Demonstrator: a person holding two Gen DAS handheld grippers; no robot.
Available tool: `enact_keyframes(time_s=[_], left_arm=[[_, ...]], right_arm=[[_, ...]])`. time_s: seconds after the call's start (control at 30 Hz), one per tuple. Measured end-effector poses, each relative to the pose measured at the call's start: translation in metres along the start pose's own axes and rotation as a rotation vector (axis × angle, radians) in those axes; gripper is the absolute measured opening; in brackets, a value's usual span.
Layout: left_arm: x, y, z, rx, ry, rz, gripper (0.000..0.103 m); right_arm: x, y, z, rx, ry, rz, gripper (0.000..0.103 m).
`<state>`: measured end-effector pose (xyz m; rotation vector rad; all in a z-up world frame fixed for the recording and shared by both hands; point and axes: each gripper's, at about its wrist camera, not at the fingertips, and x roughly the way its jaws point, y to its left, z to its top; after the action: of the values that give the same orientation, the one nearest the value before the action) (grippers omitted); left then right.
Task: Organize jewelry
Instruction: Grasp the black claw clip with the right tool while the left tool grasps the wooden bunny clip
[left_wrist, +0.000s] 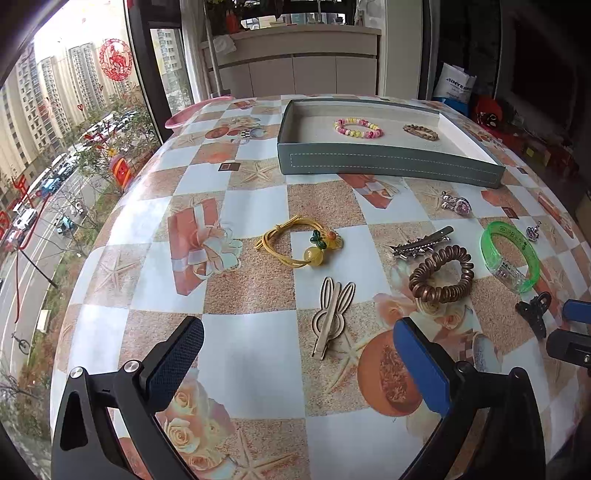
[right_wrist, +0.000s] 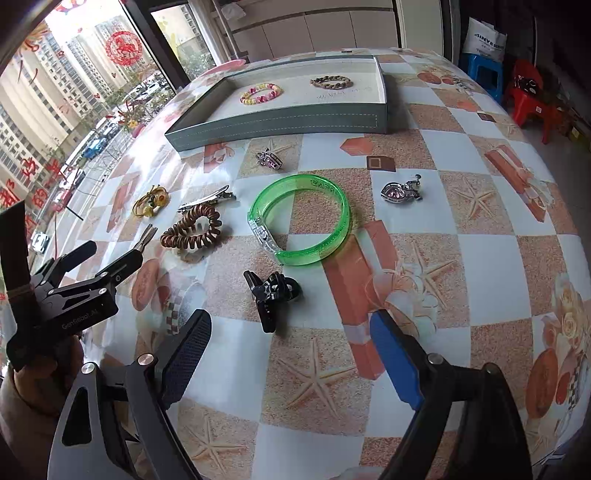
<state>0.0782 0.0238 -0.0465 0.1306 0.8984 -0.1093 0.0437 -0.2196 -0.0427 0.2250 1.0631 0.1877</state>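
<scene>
A grey-green tray (left_wrist: 388, 164) (right_wrist: 280, 125) at the back of the table holds a pink-and-yellow bead bracelet (left_wrist: 357, 127) (right_wrist: 260, 93) and a brown braided bracelet (left_wrist: 420, 132) (right_wrist: 331, 82). Loose on the table lie a yellow cord bracelet (left_wrist: 301, 242), a wooden rabbit hair clip (left_wrist: 331, 317), a brown spiral hair tie (left_wrist: 441, 274) (right_wrist: 191, 230), a silver clip (left_wrist: 421, 243), a green bangle (right_wrist: 301, 219) and a black claw clip (right_wrist: 271, 291). My left gripper (left_wrist: 299, 354) hangs open just in front of the rabbit clip. My right gripper (right_wrist: 290, 354) is open just short of the claw clip.
Two silver jewelled brooches (right_wrist: 271, 158) (right_wrist: 400, 192) lie between the bangle and the tray. The table has a checked seashell cloth and ends at a window on the left. A pink plate (left_wrist: 195, 110) sits at the far left edge. Red and blue stools (right_wrist: 528, 92) stand beyond the table.
</scene>
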Motion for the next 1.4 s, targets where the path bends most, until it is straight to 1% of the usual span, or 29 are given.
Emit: enact_keyframes(time_s=[0.07, 0.17, 0.4, 0.43, 0.47, 0.5, 0.53, 0.57, 0.67, 0.8, 0.83, 0.87, 0.9, 0.93, 0.97, 1.0, 1.03, 1.1, 1.23, 1.37, 1.4], left_arm=[[0.002, -0.001, 0.000, 0.008, 0.000, 0.004, 0.103], [0.005, -0.005, -0.001, 0.028, 0.004, 0.005, 0.103], [0.008, -0.012, -0.002, 0.058, 0.008, -0.017, 0.103], [0.008, -0.013, -0.001, 0.060, 0.007, -0.029, 0.103], [0.008, -0.014, 0.000, 0.060, 0.008, -0.042, 0.100], [0.008, -0.014, 0.000, 0.061, 0.010, -0.045, 0.100], [0.008, -0.016, 0.001, 0.065, 0.010, -0.044, 0.099], [0.008, -0.017, 0.002, 0.066, 0.009, -0.053, 0.094], [0.007, -0.018, 0.003, 0.067, 0.013, -0.083, 0.083], [0.005, -0.021, 0.002, 0.078, 0.008, -0.095, 0.077], [0.005, -0.022, 0.001, 0.080, 0.007, -0.102, 0.074], [0.004, -0.022, 0.001, 0.082, 0.007, -0.111, 0.067], [0.003, -0.023, 0.001, 0.083, 0.006, -0.118, 0.064], [0.003, -0.024, 0.001, 0.083, 0.007, -0.127, 0.055], [0.003, -0.024, 0.001, 0.084, 0.007, -0.134, 0.045], [0.002, -0.025, 0.001, 0.088, 0.007, -0.137, 0.040], [0.002, -0.027, 0.001, 0.093, 0.006, -0.139, 0.032], [0.002, -0.029, 0.001, 0.103, 0.002, -0.134, 0.032], [0.000, -0.028, 0.000, 0.095, 0.002, -0.146, 0.031], [-0.004, -0.025, -0.002, 0.081, 0.005, -0.157, 0.031], [-0.005, -0.024, -0.002, 0.074, 0.005, -0.163, 0.031]], right_arm=[[0.004, 0.005, -0.002, -0.007, 0.010, -0.005, 0.090], [0.007, 0.010, -0.001, -0.026, 0.004, -0.036, 0.090], [0.015, 0.019, 0.006, -0.042, -0.002, -0.075, 0.090], [0.016, 0.022, 0.006, -0.050, -0.001, -0.082, 0.090], [0.017, 0.025, 0.007, -0.061, -0.001, -0.086, 0.088], [0.018, 0.027, 0.007, -0.072, -0.004, -0.090, 0.086], [0.018, 0.029, 0.007, -0.082, -0.007, -0.100, 0.081], [0.020, 0.033, 0.008, -0.092, -0.009, -0.112, 0.077], [0.022, 0.037, 0.010, -0.104, -0.010, -0.122, 0.071], [0.023, 0.040, 0.011, -0.118, -0.007, -0.125, 0.066], [0.023, 0.041, 0.011, -0.123, -0.007, -0.128, 0.064], [0.024, 0.041, 0.011, -0.126, -0.008, -0.130, 0.062], [0.024, 0.042, 0.011, -0.130, -0.010, -0.135, 0.060], [0.023, 0.043, 0.010, -0.134, -0.012, -0.140, 0.053], [0.023, 0.043, 0.011, -0.137, -0.014, -0.148, 0.044], [0.023, 0.043, 0.011, -0.138, -0.016, -0.150, 0.041], [0.023, 0.042, 0.011, -0.136, -0.016, -0.147, 0.037], [0.022, 0.042, 0.010, -0.138, -0.018, -0.143, 0.033], [0.020, 0.039, 0.009, -0.128, -0.028, -0.129, 0.032], [0.017, 0.034, 0.008, -0.096, -0.024, -0.076, 0.032], [0.015, 0.031, 0.008, -0.086, -0.026, -0.062, 0.029]])
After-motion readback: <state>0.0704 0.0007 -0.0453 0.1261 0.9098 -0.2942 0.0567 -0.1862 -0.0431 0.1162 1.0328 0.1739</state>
